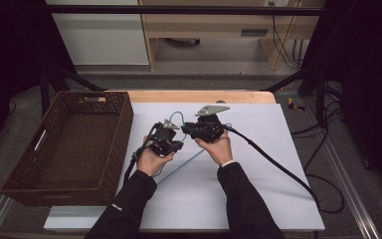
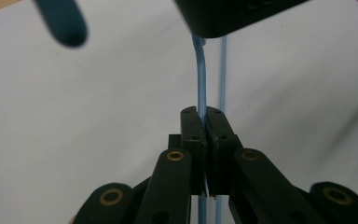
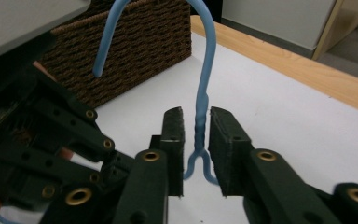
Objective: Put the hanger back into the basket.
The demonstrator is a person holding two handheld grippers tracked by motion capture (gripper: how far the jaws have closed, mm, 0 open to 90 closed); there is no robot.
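A blue wire hanger (image 1: 178,117) is clamped by the closed left hand-held gripper (image 2: 202,122), while its twisted neck is straddled, ungripped, by the parted right hand-held gripper (image 3: 196,122).

High view: I looked from above my side, forward and down over the white table (image 1: 278,189).
Left gripper view: sat very close, along its jaws.
Right gripper view: equally close, facing the wicker basket (image 3: 140,42).
Shared: the blue hanger (image 2: 200,70).
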